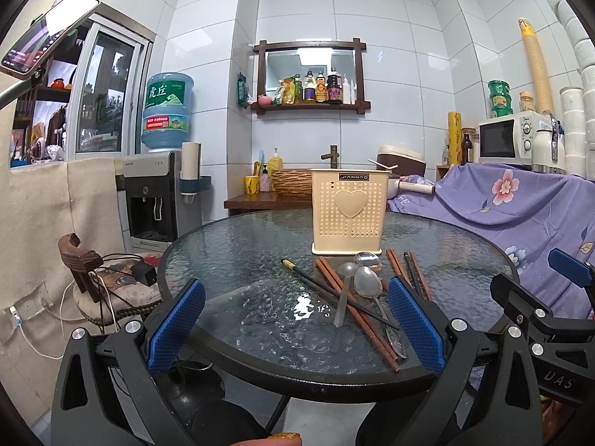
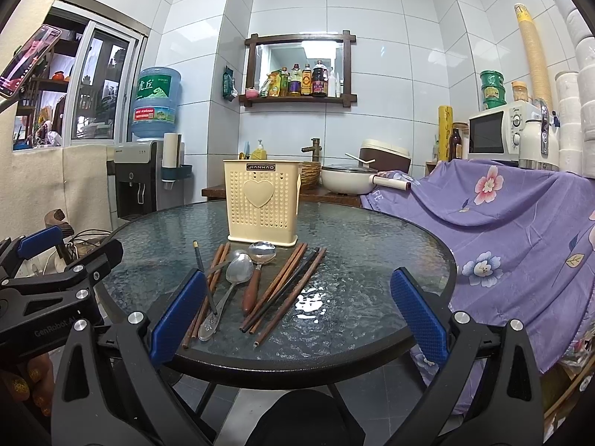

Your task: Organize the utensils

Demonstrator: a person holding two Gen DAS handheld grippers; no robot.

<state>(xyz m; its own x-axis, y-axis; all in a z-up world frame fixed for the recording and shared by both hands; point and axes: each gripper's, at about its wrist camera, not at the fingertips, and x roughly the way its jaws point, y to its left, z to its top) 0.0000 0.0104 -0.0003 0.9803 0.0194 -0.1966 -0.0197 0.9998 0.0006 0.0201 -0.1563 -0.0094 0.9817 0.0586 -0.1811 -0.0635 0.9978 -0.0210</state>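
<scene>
Chopsticks (image 2: 282, 290) and spoons (image 2: 238, 271) lying loose on the glass tabletop (image 2: 372, 245), just near of the cream utensil holder (image 2: 262, 204), left claw (image 1: 297, 325) and right claw (image 2: 297, 316) both hanging wide apart, gripping nothing.

Left tongs (image 1: 295, 323) gape wide, holding nothing; right tongs (image 2: 297, 316) likewise, level alongside.

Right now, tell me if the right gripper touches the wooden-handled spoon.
Apart. The right wrist view shows the right gripper open and holding nothing, hovering at the table's near edge; the wooden-handled spoon lies flat on the glass table, between and beyond the fingers.
</scene>
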